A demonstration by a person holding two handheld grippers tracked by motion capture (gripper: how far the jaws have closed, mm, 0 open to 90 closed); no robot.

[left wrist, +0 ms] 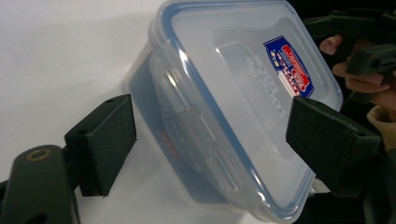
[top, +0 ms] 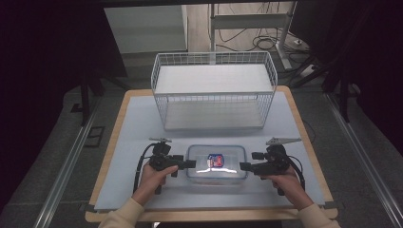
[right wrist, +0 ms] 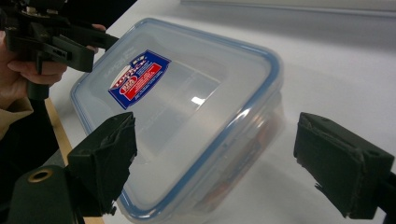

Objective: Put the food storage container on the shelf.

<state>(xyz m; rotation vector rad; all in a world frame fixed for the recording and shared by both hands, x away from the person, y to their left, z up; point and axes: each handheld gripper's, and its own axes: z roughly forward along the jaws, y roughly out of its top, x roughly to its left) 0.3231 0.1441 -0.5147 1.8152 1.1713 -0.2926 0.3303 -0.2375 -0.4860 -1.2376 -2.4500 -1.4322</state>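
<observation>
A clear plastic food container [top: 216, 163] with a blue-sealed snap lid and a red-and-blue label [top: 216, 160] lies flat on the pale mat [top: 138, 128], near the person's edge of the wooden table [top: 119, 114] and roughly midway between the two hands. The left gripper [top: 189, 164] points at its left short end and the right gripper [top: 243, 166] at its right short end, so the box is bracketed from both sides. In the left gripper view the jaws stand spread wide, one pad low beside the container's wall and the other up over the lid near the label, neither visibly pressing on it; in the right gripper view the jaws are likewise spread apart, straddling a corner of the box with bare mat showing between the far pad and the wall. This symmetrical approach, judged from the layout, suits either steadying the box at one end while working a lid latch at the other, or lifting it with both tools. Behind the container stands a white wire basket [top: 214, 90], open at the top, with a strip of bare mat between it and the box. There is free mat to the left and right of the grippers, but little room toward the person, since the box sits close to the mat's near border. The basket's front wall is the nearest obstacle for any forward move.
</observation>
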